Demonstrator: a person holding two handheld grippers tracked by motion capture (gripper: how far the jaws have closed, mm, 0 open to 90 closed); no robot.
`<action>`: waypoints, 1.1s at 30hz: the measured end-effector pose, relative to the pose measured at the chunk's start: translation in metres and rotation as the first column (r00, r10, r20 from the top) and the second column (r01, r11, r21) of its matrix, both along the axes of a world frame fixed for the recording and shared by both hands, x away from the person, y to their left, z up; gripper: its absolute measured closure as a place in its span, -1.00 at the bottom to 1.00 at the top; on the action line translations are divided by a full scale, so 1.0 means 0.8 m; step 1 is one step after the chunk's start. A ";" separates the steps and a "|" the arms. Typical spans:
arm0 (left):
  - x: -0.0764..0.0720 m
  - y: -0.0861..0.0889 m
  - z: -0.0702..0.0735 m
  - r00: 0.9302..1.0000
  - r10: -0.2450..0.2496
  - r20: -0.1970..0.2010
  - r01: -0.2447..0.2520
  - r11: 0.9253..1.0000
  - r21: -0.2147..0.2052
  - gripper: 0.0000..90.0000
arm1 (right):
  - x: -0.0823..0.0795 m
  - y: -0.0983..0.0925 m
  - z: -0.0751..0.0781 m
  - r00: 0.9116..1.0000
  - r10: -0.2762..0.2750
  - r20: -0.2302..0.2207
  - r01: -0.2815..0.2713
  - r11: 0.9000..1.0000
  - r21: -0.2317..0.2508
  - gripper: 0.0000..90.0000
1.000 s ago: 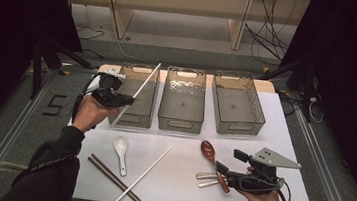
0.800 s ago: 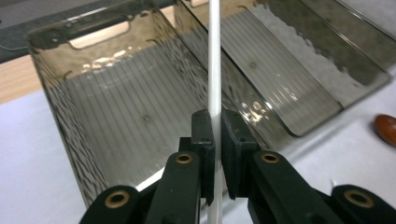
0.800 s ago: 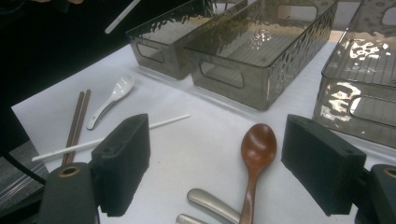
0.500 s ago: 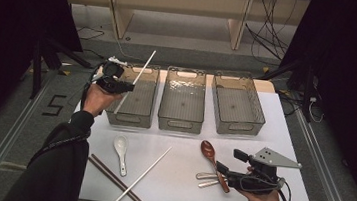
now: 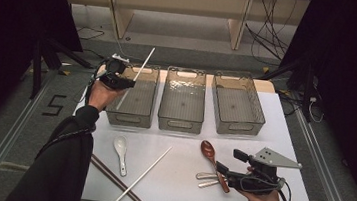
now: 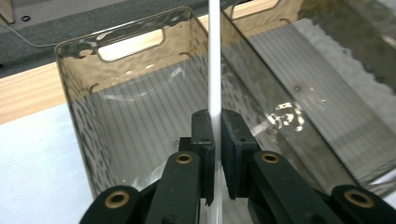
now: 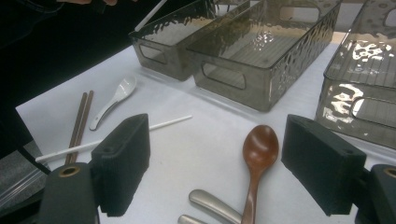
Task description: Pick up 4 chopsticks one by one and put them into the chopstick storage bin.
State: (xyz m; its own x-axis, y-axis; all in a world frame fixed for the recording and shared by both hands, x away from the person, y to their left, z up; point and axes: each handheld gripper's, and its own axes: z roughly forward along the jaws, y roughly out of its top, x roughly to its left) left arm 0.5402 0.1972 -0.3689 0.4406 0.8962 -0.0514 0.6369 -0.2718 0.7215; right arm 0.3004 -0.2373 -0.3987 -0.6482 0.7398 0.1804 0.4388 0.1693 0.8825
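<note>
One white chopstick (image 5: 135, 78), clamped tight in my left gripper (image 5: 118, 76), had travelled from the table side to above the leftmost bin (image 5: 130, 119), so dropping it seemed next; right gripper (image 5: 226, 173) gaped empty.

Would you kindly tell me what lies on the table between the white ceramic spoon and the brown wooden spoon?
A white chopstick lies slantwise between the white ceramic spoon and the brown wooden spoon, seen in the high view.

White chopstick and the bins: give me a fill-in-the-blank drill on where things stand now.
1. The left hand-held gripper is shut on a ____ chopstick.
2. That chopstick hangs over the ____ of three bins.
3. The right hand-held gripper stands ____ over the brown spoon.
4. The white spoon lies on the ____.

Missing: white; leftmost; open; table
</note>
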 end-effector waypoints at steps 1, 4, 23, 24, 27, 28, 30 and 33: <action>0.001 0.002 -0.001 1.000 0.003 -0.002 -0.003 1.000 0.000 0.86 | 0.000 0.000 0.000 1.000 0.000 0.000 0.000 1.000 0.000 -0.46; 0.003 0.008 -0.006 1.000 0.015 -0.006 -0.015 1.000 -0.006 0.86 | 0.000 0.000 0.000 1.000 0.001 -0.002 -0.001 1.000 0.000 -0.46; 0.007 0.007 -0.032 0.999 0.036 -0.005 -0.036 0.999 0.041 0.85 | 0.001 0.002 -0.001 1.000 0.011 -0.004 -0.011 1.000 -0.001 -0.46; 0.007 0.007 -0.032 0.999 0.032 -0.011 -0.031 0.998 0.048 0.85 | 0.001 0.002 -0.001 1.000 0.011 -0.006 -0.011 1.000 -0.001 -0.46; 0.007 0.006 -0.035 0.999 0.034 -0.013 -0.033 0.998 0.050 0.83 | 0.001 0.002 -0.001 1.000 0.012 -0.005 -0.012 1.000 0.000 -0.45; 0.008 0.006 -0.037 0.999 0.040 -0.024 -0.039 0.998 0.044 0.83 | 0.001 0.002 -0.001 1.000 0.012 -0.005 -0.012 1.000 -0.001 -0.45; 0.008 0.007 -0.039 0.998 0.046 -0.031 -0.045 0.998 0.045 0.81 | 0.001 0.002 -0.001 1.000 0.013 -0.005 -0.013 1.000 -0.002 -0.45; 0.006 0.009 -0.038 0.999 0.044 -0.028 -0.043 0.999 0.028 0.66 | 0.001 0.002 -0.001 1.000 0.014 -0.004 -0.014 1.000 0.000 -0.45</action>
State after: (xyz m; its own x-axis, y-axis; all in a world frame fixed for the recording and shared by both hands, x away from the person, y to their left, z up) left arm 0.5449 0.2041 -0.3990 0.4002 0.9156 -0.0383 0.6685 -0.2631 0.6956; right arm 0.3011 -0.2360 -0.3996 -0.6576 0.7309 0.1828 0.4402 0.1758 0.8805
